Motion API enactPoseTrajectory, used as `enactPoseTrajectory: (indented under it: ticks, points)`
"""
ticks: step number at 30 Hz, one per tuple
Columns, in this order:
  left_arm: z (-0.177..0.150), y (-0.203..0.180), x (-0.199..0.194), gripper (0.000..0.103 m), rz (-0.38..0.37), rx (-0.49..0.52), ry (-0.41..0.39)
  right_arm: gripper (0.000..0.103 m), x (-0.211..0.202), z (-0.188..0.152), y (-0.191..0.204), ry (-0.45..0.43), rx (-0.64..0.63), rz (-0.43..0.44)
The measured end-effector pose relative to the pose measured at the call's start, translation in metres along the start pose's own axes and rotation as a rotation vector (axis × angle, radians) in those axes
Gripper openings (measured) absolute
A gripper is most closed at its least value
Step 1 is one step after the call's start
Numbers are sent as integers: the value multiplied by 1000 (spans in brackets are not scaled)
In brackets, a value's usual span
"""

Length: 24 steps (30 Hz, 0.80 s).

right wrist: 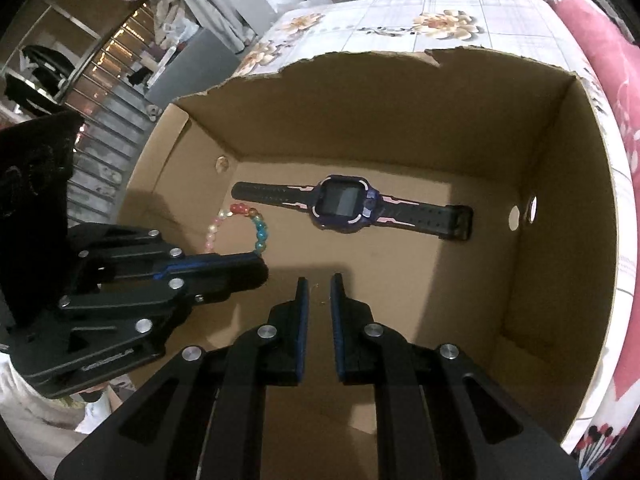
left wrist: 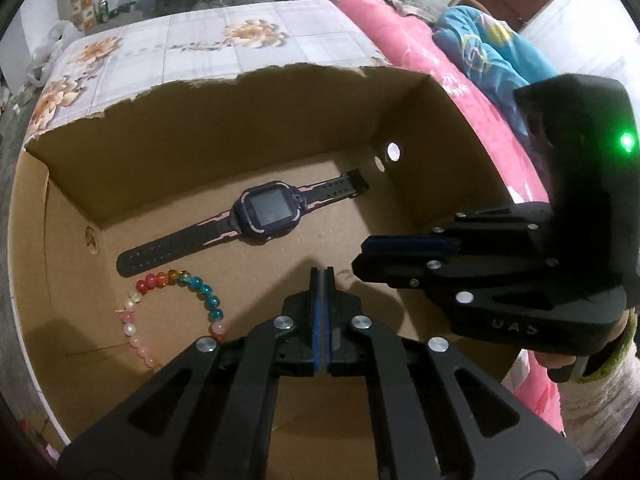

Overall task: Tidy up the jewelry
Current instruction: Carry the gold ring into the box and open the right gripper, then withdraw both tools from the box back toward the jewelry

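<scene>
An open cardboard box (left wrist: 240, 128) (right wrist: 380, 112) holds a dark purple smartwatch (left wrist: 268, 214) (right wrist: 344, 204), lying flat with its strap stretched out. A bracelet of coloured beads (left wrist: 160, 279) (right wrist: 260, 232) lies beside the strap's left end. My left gripper (left wrist: 322, 270) (right wrist: 262, 270) hangs over the box floor just right of the bracelet, its blue pads almost touching and nothing between them. My right gripper (right wrist: 319, 278) (left wrist: 360, 254) hovers close beside it, below the watch. Only a narrow gap shows between its fingers, and it holds nothing.
The box has a torn far rim and round holes in its side walls. It stands on a flowered tablecloth (left wrist: 200, 40) (right wrist: 440, 20). A pink quilt (left wrist: 420, 52) and blue bedding (left wrist: 480, 52) lie to the right. A fuzzy white sleeve (left wrist: 592, 400) holds the right gripper.
</scene>
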State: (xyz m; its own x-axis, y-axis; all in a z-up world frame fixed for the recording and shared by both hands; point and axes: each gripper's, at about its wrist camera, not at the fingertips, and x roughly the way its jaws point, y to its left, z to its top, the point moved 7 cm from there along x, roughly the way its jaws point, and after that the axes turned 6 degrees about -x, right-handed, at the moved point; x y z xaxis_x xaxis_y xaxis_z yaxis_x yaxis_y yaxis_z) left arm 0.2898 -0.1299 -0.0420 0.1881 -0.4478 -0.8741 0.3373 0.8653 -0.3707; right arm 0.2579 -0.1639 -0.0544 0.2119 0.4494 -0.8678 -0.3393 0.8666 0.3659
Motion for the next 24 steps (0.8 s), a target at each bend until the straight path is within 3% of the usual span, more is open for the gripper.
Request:
enactPoseTrajectory:
  ticks: [4,8,14,16,24]
  points:
    - [2,2,-1,14,19,-2,-12,12,-3,1,-4,-14,15,-1]
    - [2,2,-3,16,36,-4,-20,12,-13,-1,-7,-41,20,-17]
    - [-3,-2,-25,26,64,22,-78,14,-42,-12,-3,-112,32,-26]
    - [-7,-4,-39,33,61,25,-109,26,-55,-16,3,-149,26,-27]
    - [-52,-11,-113,60,64,90,-303,36,-123,-58,30,-339,-18,-21]
